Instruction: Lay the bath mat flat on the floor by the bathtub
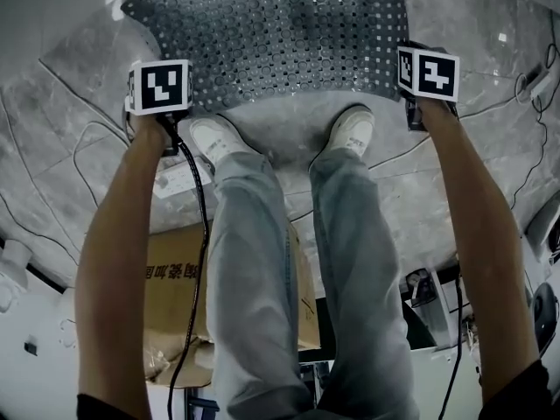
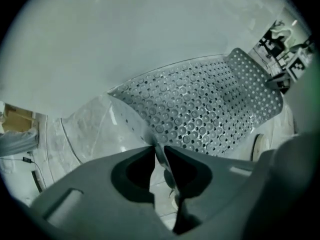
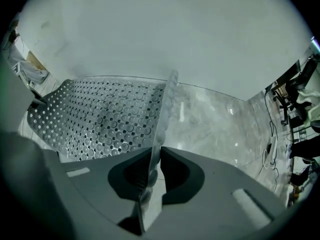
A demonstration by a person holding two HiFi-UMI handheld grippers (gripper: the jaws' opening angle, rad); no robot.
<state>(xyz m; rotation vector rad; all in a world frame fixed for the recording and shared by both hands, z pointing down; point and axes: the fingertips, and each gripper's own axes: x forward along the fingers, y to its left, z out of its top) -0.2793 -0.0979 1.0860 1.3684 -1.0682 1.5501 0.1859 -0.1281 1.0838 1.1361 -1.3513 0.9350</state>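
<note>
I see the bath mat (image 1: pixel 271 33) as a grey, translucent sheet covered in round suction cups and small holes, spread on the pale veined floor (image 1: pixel 289 129) at 12 o'clock. Its middle lies flat, while its near corners at 10 and 2 o'clock are lifted.

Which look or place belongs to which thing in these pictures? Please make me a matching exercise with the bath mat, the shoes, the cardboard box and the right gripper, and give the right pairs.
Things:
1. bath mat
2. shoes
3. cardboard box
4. right gripper

Descriptions:
A. brown, behind the person's legs
B. has the bath mat's edge between its jaws
C. full of small holes, in front of the shoes
D. white, close to the bath mat's near edge

Right pairs: 1-C, 2-D, 3-A, 4-B.
</note>
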